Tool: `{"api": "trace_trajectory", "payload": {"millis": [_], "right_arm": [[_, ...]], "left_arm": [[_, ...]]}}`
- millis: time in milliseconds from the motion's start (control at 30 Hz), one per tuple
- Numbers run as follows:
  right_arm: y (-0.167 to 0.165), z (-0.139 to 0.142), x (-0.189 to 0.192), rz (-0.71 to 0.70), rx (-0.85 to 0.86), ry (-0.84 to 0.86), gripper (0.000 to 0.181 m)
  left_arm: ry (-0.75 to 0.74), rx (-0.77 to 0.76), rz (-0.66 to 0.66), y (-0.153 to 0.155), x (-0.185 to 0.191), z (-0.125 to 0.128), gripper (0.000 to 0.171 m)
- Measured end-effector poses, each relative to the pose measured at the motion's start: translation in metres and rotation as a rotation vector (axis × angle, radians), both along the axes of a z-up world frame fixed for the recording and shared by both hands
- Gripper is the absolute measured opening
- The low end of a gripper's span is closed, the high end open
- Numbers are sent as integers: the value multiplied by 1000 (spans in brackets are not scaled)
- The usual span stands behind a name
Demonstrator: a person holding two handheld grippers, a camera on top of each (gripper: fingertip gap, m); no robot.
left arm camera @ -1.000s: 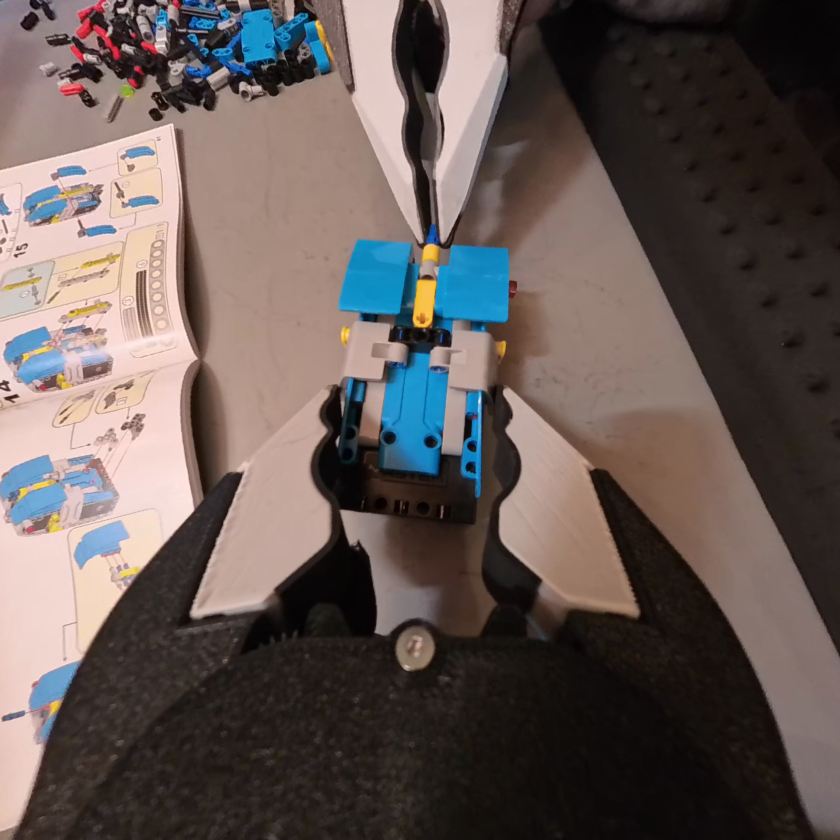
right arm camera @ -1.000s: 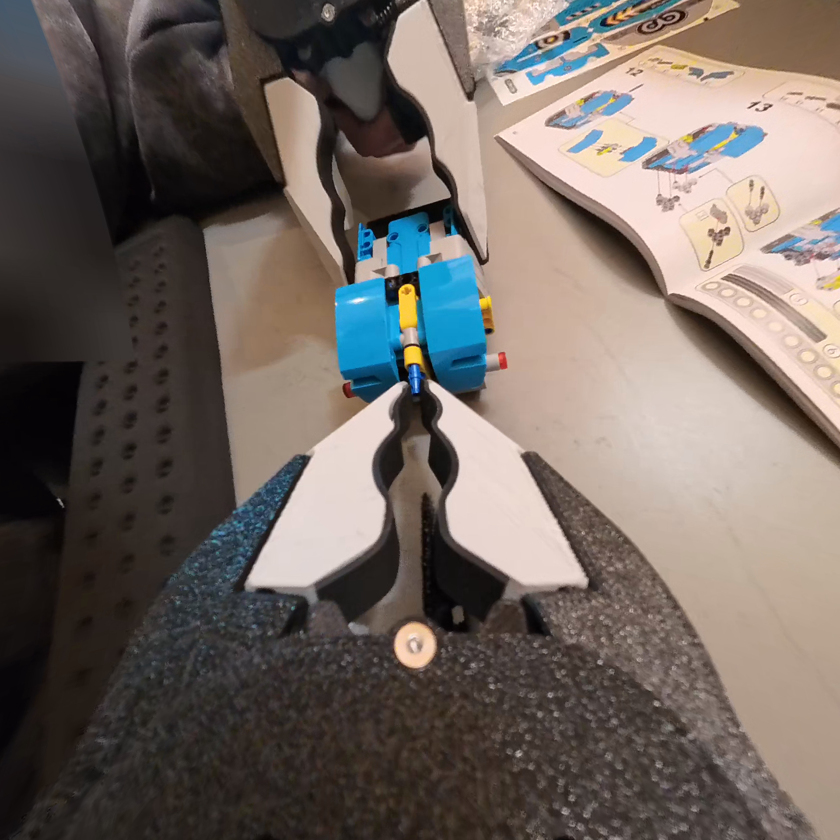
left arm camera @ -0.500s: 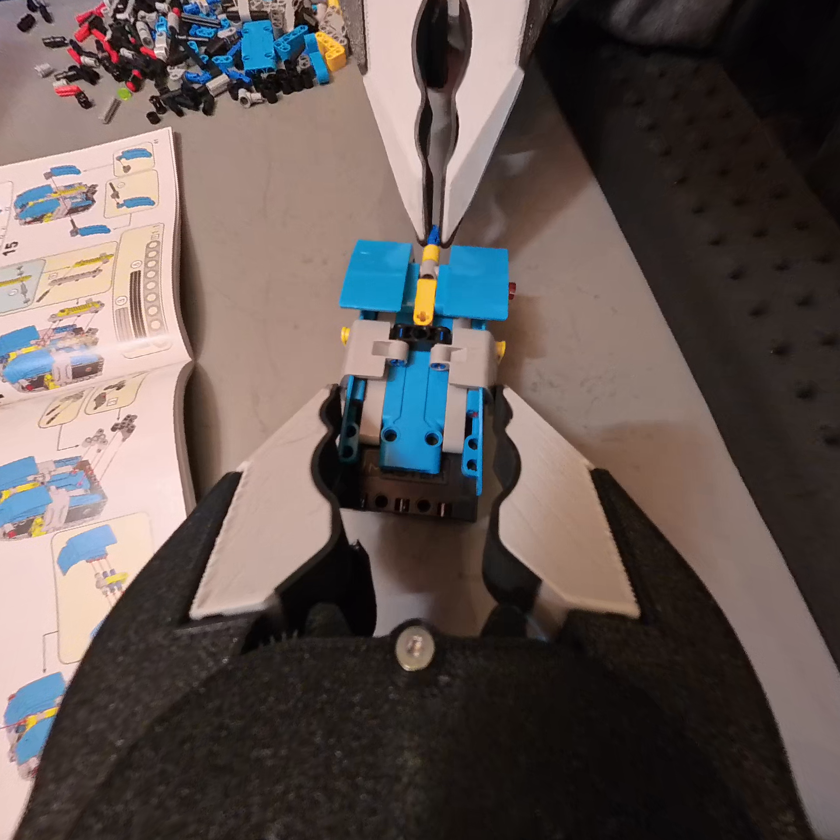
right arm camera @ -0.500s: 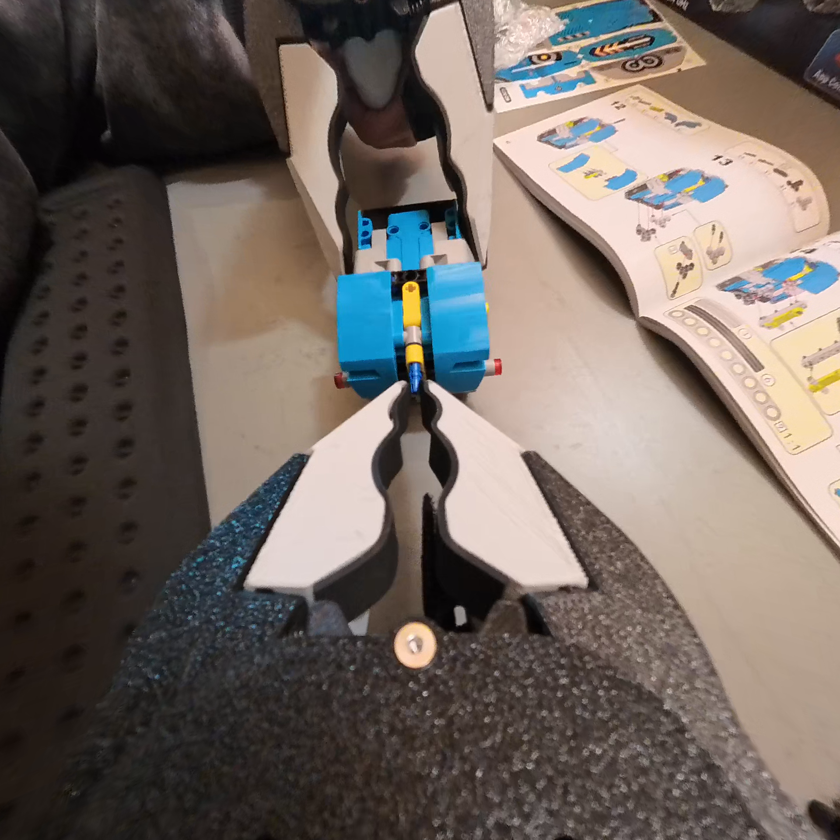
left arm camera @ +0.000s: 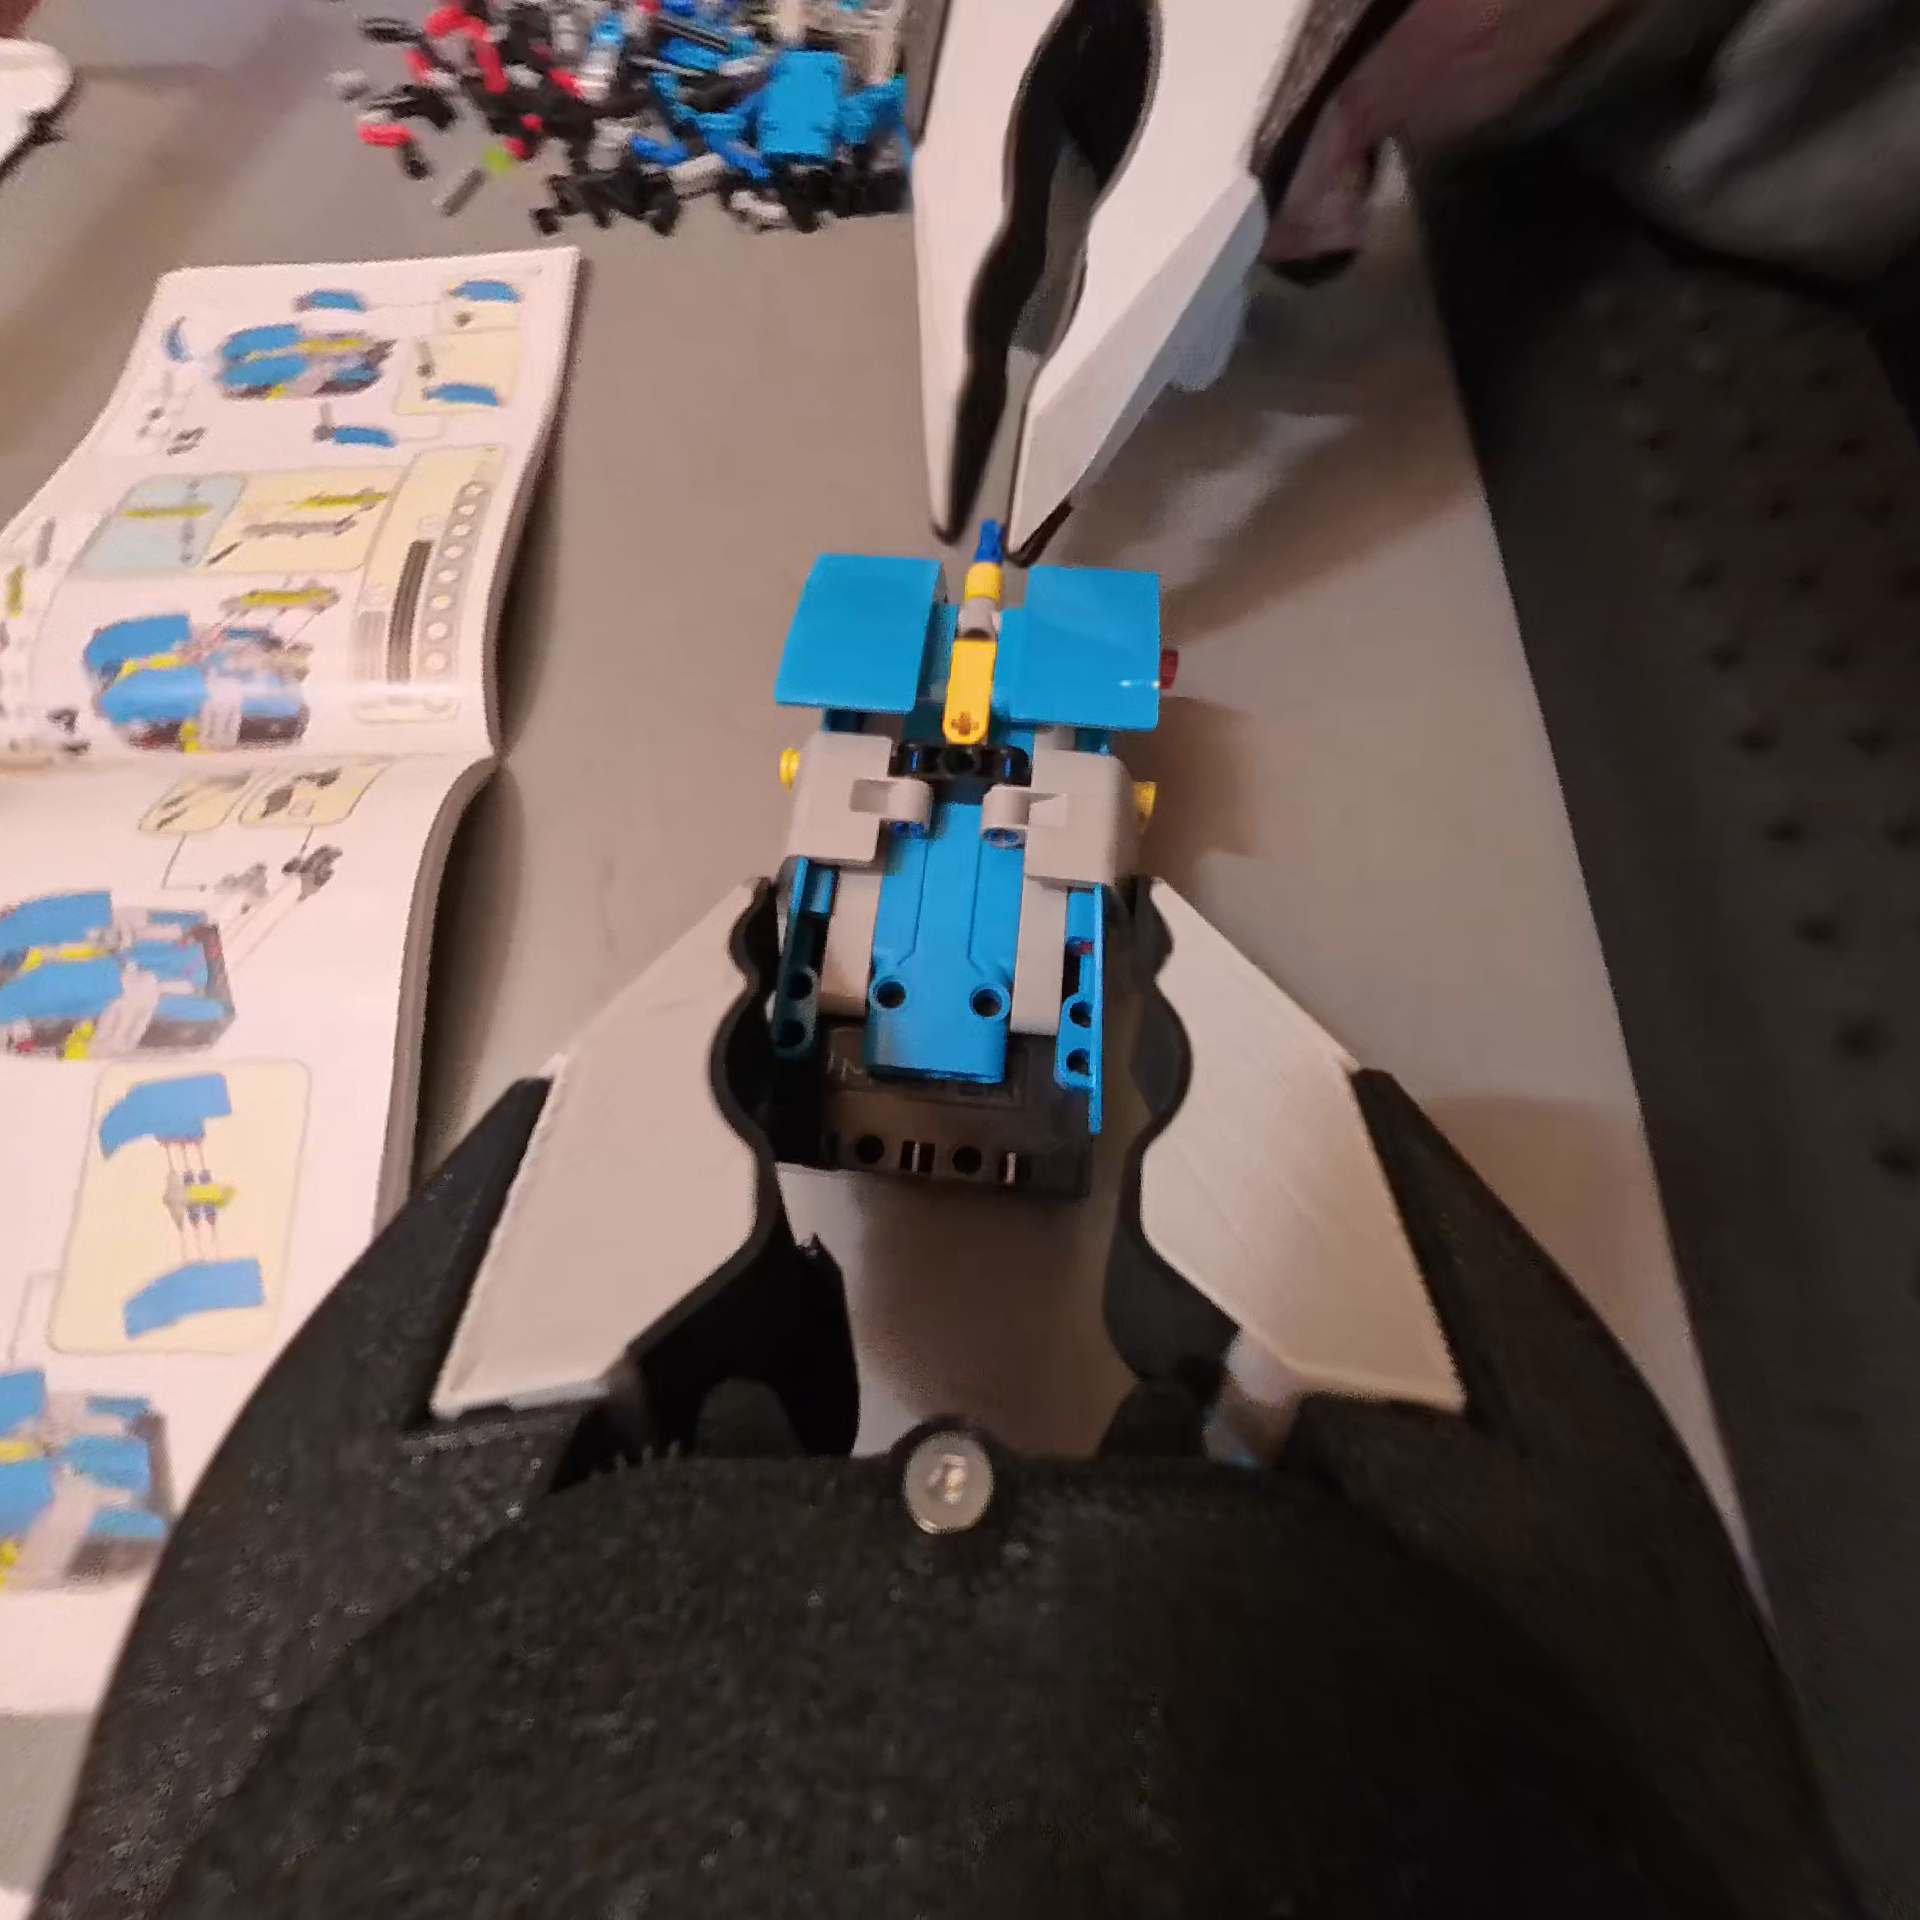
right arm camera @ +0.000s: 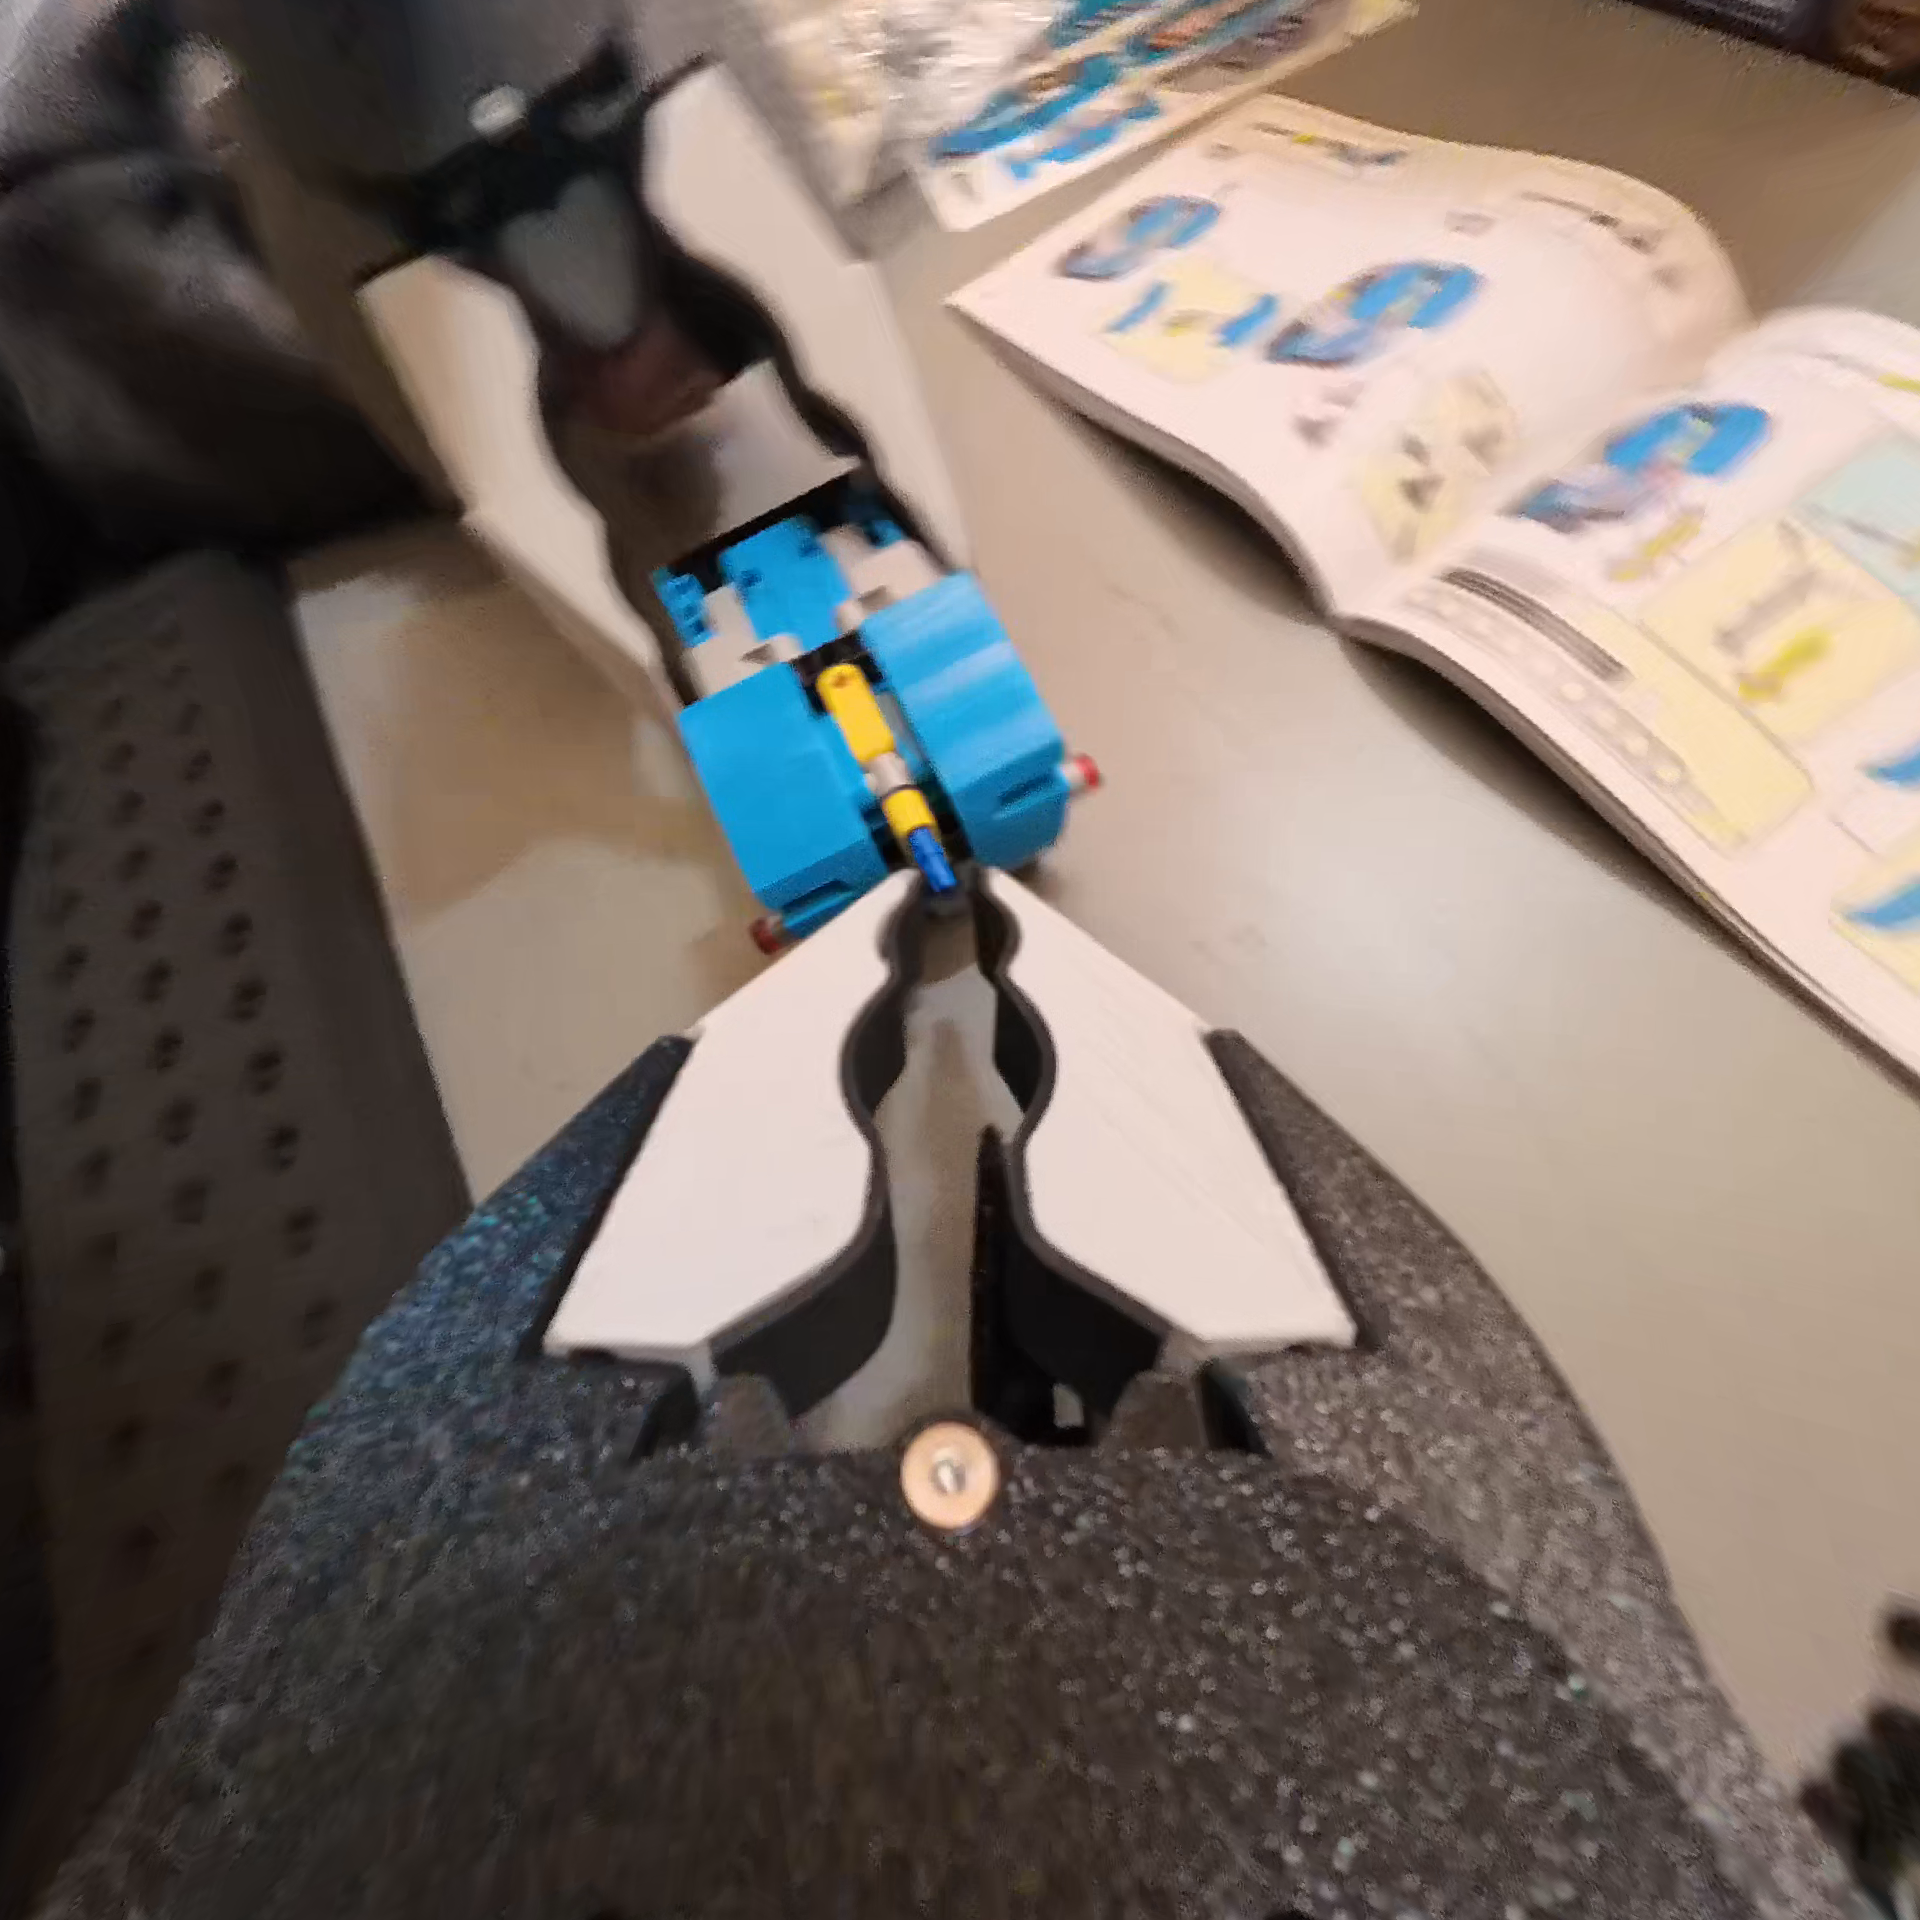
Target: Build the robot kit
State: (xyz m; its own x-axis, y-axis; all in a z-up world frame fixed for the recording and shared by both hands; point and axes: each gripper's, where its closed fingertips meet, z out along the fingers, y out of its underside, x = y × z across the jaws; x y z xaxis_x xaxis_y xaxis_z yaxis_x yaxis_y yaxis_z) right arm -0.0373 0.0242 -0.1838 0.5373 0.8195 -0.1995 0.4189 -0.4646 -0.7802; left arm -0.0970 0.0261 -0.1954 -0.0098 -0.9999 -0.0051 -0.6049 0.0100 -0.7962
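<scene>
**Both grippers on the little blue model**

Left gripper (left arm camera: 953, 896) clenched around the back end of the model (left arm camera: 940, 997), one finger pressed to each side of the black base block. Sitting flat on the table (left arm camera: 707, 436), that model, with its nose pointing straight out past the left jaws.

Right gripper (right arm camera: 940, 891) coming in nose-on from the far end, jaws nearly together, tips flanking the blue pin (right arm camera: 933, 860) sticking out of the front. Can't tell whether actually pinching it or just bracketing it: a sliver of gap in the left wrist view, and too blurry in the right one.

On looks: two big curved blue panels up front, a yellow connector (left arm camera: 971, 675) running down the slot between them and ending in that pin. Grey brackets behind, a blue plate down the middle, small red and yellow stubs poking out the sides.

Open booklet (left arm camera: 260, 623) lying off to the left of the left jaws. Pile of loose parts (left arm camera: 665, 125) further ahead, beyond it. Dark dimpled mat (left arm camera: 1714, 727) along the right of the left jaws.
</scene>
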Motion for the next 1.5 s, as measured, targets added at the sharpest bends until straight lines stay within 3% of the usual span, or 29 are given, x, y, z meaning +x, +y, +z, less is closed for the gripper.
{"api": "trace_trajectory", "payload": {"millis": [67,133,200,300,467,1067,1100,1300,1500], "right_arm": [[13,7,15,-180,-27,25,36],[15,19,16,-311,-97,135,44],[9,27,2,-380,-169,256,58],[4,17,-17,-474,-175,232,79],[13,5,-27,-544,-71,85,57],[16,1,-24,-533,-99,0,46],[18,4,-19,-556,-79,0,30],[19,2,-18,-552,-81,52,29],[20,15,-6,-465,-144,293,36]], "left_arm": [[24,32,111,-1,0,0,67],[46,80,213,-2,-1,1,67],[42,60,332,-3,-3,0,67],[19,69,436,-5,-4,0,67],[-9,75,469,-10,-2,0,68],[-11,94,485,-13,1,0,67],[-12,92,481,-14,1,1,67],[-8,102,481,-14,2,0,68],[-7,137,418,-13,0,-1,69]]}}
